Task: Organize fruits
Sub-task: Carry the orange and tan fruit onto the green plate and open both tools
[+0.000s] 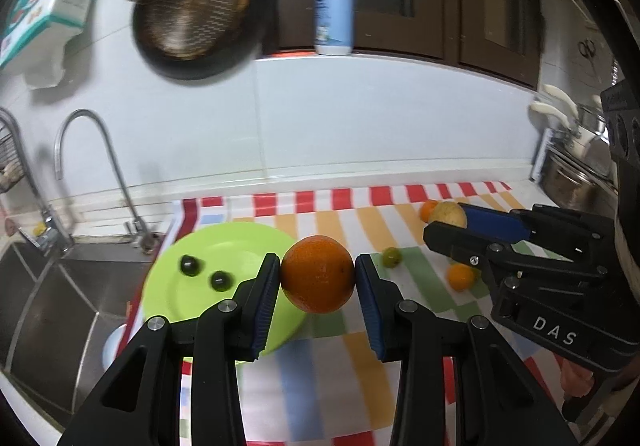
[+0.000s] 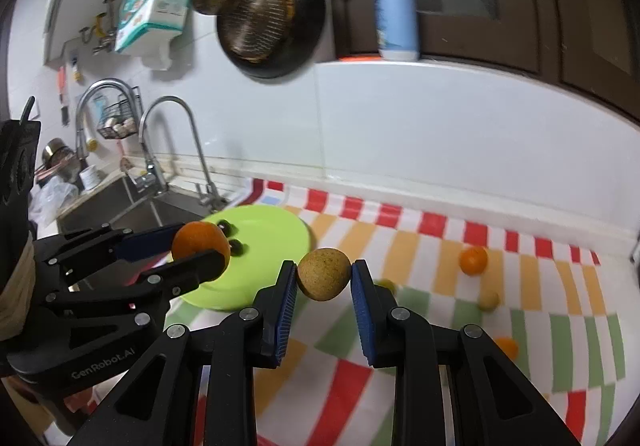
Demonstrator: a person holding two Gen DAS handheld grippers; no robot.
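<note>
My left gripper clamps the firm, slick-skinned orange at its equator; my right gripper likewise pinches the lighter, rough tan fruit between its pads.

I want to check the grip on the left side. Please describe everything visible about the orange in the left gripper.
The orange is round and deep orange, with a finely dimpled peel and a small dark speck on one side. It looks whole and unpeeled. The left gripper is shut on it, one blue ribbed pad pressing each side. It hangs in the air, beside the green plate's near edge, touching only the pads.
</note>
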